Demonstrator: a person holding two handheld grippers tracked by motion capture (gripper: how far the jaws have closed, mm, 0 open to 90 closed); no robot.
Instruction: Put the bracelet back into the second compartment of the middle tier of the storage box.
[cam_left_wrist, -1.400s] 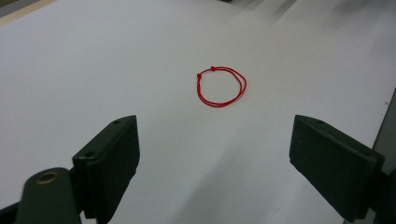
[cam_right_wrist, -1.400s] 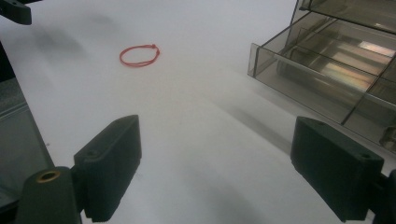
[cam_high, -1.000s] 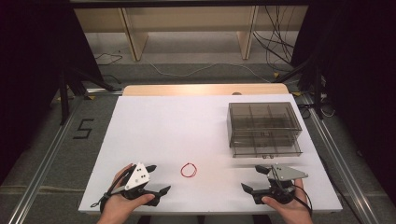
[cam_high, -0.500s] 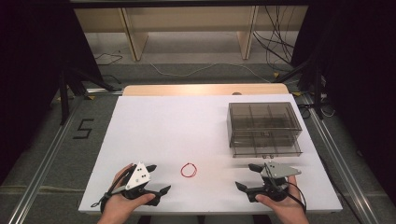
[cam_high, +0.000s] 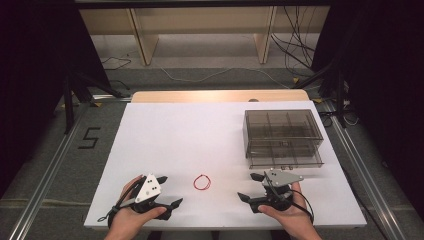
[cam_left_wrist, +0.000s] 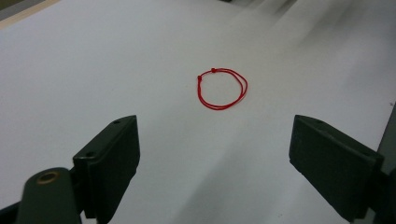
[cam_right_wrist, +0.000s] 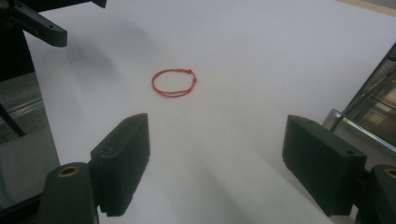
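A white table (cam_high: 200, 135) carries a thin red string loop (cam_high: 202, 182), lying flat near its near edge, roughly midway between the two hand-held grippers and touching neither. The left gripper (cam_high: 169, 191) sits at the near left of the table, its jaws spread wide with nothing between them; in the left gripper view the loop (cam_left_wrist: 222, 87) lies ahead on bare white surface, with two small knots on its far-left side. The right gripper (cam_high: 252, 186) sits at the near right, jaws likewise parted and empty, pointing left toward the loop; in the right gripper view the loop (cam_right_wrist: 173, 83) lies ahead and slightly left, with the other gripper's black jaws (cam_right_wrist: 37, 23) showing at the top left corner. Nothing lies on the table between either gripper and the loop. Just beyond the right gripper, toward the far right of the table, stands a smoky translucent drawer box (cam_high: 283, 137) with divided compartments inside; its near front is close to the right gripper's grey top plate, and its metallic lower edge (cam_right_wrist: 359, 128) appears at the right of the right gripper view. Beyond the table's far edge run a pale wooden strip (cam_high: 220, 96), grey floor, loose cables (cam_high: 295, 55) and wooden furniture legs. A dark "5" marking (cam_high: 89, 137) sits on the floor to the left of the table.
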